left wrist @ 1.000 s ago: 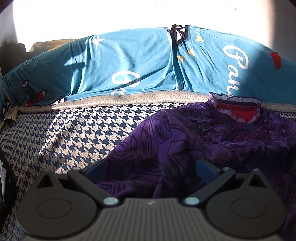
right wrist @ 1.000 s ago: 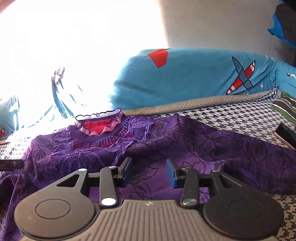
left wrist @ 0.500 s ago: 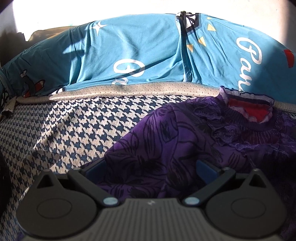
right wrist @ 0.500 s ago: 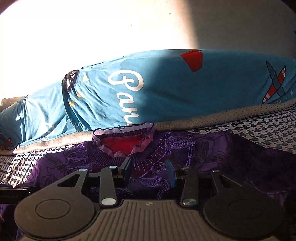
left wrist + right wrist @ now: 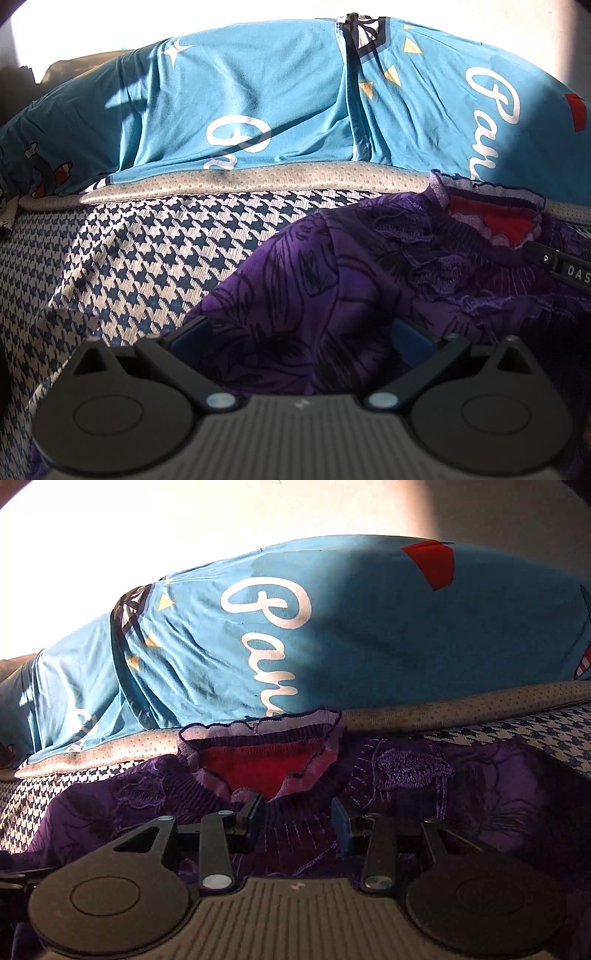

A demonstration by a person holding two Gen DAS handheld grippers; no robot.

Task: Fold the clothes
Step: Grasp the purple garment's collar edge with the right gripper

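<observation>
While the purple floral-print top with the lace yoke point(image 5: 332, 280) lies spread and rumpled on the blue-and-white houndstooth bed cover point(image 5: 122, 266), its ruffled, red-lined neck opening point(image 5: 266, 760) up against the turquoise printed bedding roll point(image 5: 258, 110) at the back, we see several ways this could go wrong. Starting at the left, our left gripper point(image 5: 301, 332) has its jaws spread wide over the sleeve-side fabric, with a raised ridge of cloth between the blue pads but nothing pinched; if we close here, we judge we may catch only the top of that ridge or one layer, and the fold would drag crooked. Further right, our right gripper point(image 5: 299, 814) stands partly open, just below the neck opening and astride the ribbed collar band; whether its pads press the knit we cannot tell, and nothing looks lifted. Closing on the ruffle alone could, we think, stretch the stretchy rib or snag the lace. With the two grippers gripping at uneven heights, the slippery cloth might bunch toward the bedding roll, and the hard sunlight glare could hide the garment's far edge from us.
</observation>
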